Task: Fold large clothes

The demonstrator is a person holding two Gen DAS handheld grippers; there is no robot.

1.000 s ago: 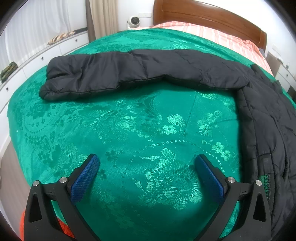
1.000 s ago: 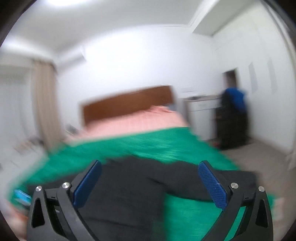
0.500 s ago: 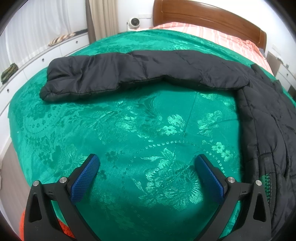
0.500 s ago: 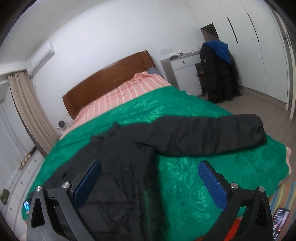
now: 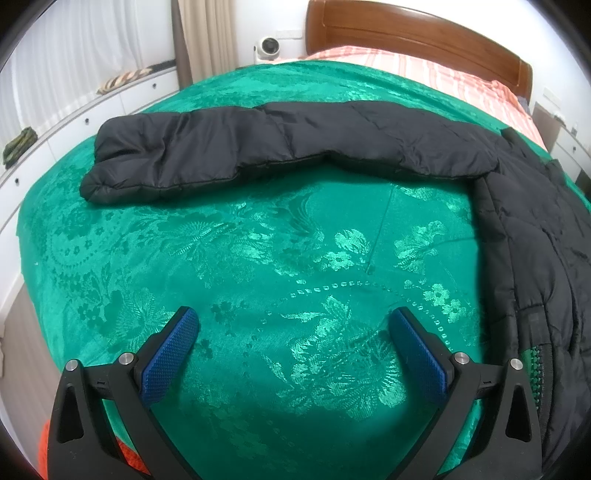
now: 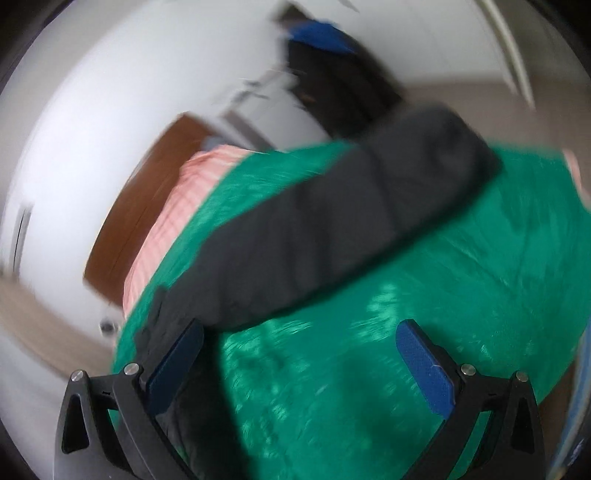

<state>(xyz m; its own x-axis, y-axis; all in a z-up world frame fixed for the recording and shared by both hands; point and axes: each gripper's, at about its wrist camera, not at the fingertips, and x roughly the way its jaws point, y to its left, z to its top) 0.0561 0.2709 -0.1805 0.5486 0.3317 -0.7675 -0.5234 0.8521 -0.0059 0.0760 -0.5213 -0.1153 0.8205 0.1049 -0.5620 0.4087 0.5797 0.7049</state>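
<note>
A black padded jacket [image 5: 535, 229] lies spread on a green patterned bedspread [image 5: 240, 258]. One sleeve [image 5: 258, 151] stretches out to the left across the bed. My left gripper [image 5: 291, 347] hangs open over bare bedspread, well short of that sleeve, with the jacket's body to its right. In the blurred, tilted right wrist view the other sleeve [image 6: 351, 214] runs diagonally up to the right. My right gripper [image 6: 299, 354] is open above the bedspread [image 6: 424, 295], just below that sleeve, holding nothing.
A wooden headboard [image 5: 413, 33] and pink striped sheet [image 5: 424, 70] lie at the far end. White drawers [image 5: 92, 114] line the left wall. Dark clothes [image 6: 332, 74] hang near a white cabinet beyond the right bed edge.
The right gripper has swung and rolled, so its view now tilts and sits closer to the right sleeve. The left gripper has barely moved. Both stay open.
</note>
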